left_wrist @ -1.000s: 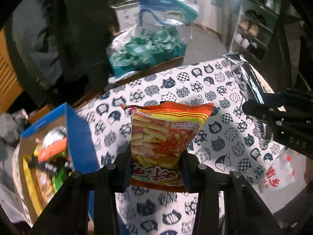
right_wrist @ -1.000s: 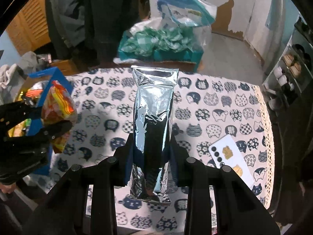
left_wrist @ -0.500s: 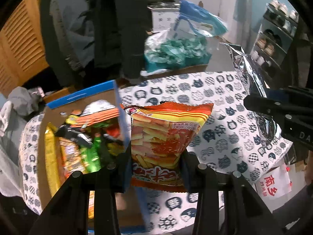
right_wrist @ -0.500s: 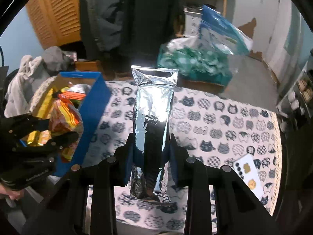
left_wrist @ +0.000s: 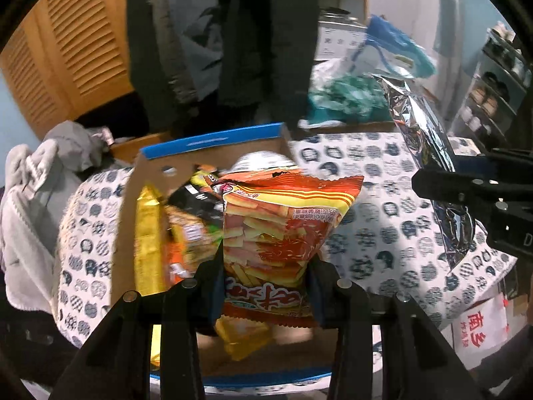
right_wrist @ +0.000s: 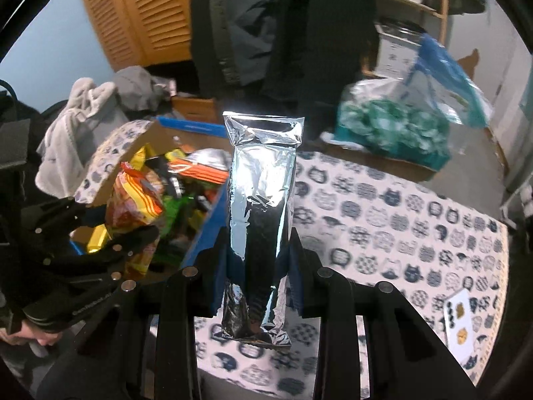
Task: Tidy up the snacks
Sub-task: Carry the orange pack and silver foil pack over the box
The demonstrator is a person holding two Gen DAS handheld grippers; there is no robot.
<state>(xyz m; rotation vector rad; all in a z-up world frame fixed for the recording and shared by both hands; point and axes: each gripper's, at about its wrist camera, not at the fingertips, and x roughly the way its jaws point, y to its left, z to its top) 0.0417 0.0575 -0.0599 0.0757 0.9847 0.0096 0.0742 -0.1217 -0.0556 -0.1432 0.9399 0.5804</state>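
The left gripper (left_wrist: 265, 283) is clamped on an orange-red snack bag (left_wrist: 283, 233), held upright over the open cardboard box (left_wrist: 213, 143) with the blue rim (already crowded with bright packets); the right gripper (right_wrist: 258, 260) is closed on a tall silver foil pouch (right_wrist: 261, 206), upright above the cat-print tablecloth (right_wrist: 399, 220), just beside the box's blue wall; a white card (right_wrist: 461, 326) lies near the cloth's edge.

Red-and-yellow snack bag (left_wrist: 283, 230), silver foil pouch (right_wrist: 261, 200), blue-edged box (left_wrist: 213, 140), cat-print tablecloth (right_wrist: 399, 226)
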